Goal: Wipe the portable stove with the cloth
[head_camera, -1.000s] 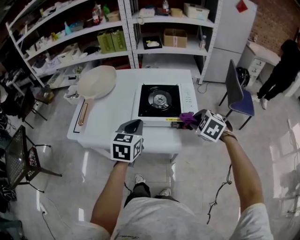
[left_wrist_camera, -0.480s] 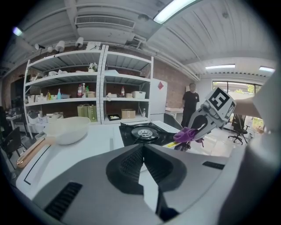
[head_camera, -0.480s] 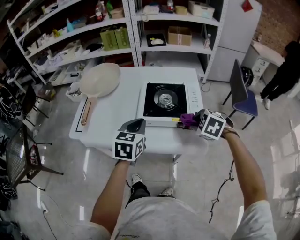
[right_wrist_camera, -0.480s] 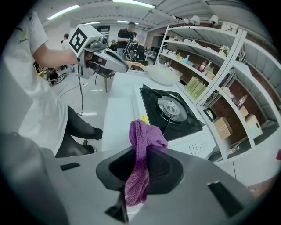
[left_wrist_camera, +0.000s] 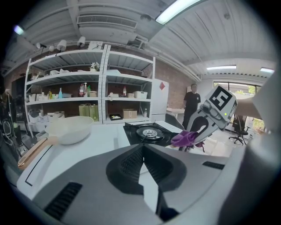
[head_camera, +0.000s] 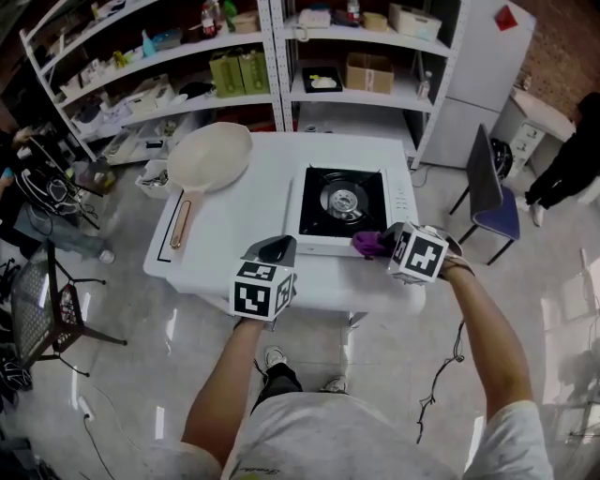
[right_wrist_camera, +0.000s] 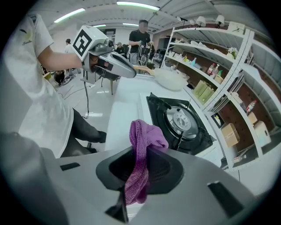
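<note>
left tool (left_wrist_camera: 142, 148) pinched together, empty, above bench (head_camera: 234, 220) front | right tool (right_wrist_camera: 142, 154) clamped on purple cloth (right_wrist_camera: 145, 136), cloth hanging just beside stove (head_camera: 342, 200) front edge | pan (head_camera: 211, 157) far left on bench

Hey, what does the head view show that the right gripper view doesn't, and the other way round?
Only the head view shows the blue chair beside the table. Only the right gripper view shows the right gripper from close up, its jaws shut on the purple cloth, plus the ceiling lights. Both show the cloth, the portable stove, the pale pan and the left gripper.
</note>
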Tool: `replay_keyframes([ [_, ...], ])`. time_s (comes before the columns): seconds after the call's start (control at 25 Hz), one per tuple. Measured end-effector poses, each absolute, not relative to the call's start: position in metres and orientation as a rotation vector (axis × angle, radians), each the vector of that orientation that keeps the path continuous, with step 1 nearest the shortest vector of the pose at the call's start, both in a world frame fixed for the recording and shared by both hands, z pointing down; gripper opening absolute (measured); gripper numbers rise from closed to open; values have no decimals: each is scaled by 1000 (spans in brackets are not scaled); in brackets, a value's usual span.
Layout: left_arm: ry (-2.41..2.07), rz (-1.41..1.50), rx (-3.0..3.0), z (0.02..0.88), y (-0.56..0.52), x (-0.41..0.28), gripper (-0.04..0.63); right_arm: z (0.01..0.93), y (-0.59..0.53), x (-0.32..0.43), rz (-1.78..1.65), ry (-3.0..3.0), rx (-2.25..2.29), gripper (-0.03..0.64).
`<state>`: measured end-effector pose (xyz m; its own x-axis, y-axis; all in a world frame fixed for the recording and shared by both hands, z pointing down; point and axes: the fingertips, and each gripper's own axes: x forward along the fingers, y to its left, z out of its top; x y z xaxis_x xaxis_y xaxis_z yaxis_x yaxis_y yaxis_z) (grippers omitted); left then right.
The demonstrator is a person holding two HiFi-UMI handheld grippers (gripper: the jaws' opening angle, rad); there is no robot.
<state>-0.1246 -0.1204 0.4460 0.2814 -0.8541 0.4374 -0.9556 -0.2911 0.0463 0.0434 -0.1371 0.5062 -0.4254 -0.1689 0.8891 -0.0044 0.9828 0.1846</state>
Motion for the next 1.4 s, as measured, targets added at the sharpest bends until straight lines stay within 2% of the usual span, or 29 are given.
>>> replay_keyframes([
  [1.4, -1647, 469, 2217, 458, -132, -212, 3, 506, -119, -119, -137, -2111, -36, 62],
])
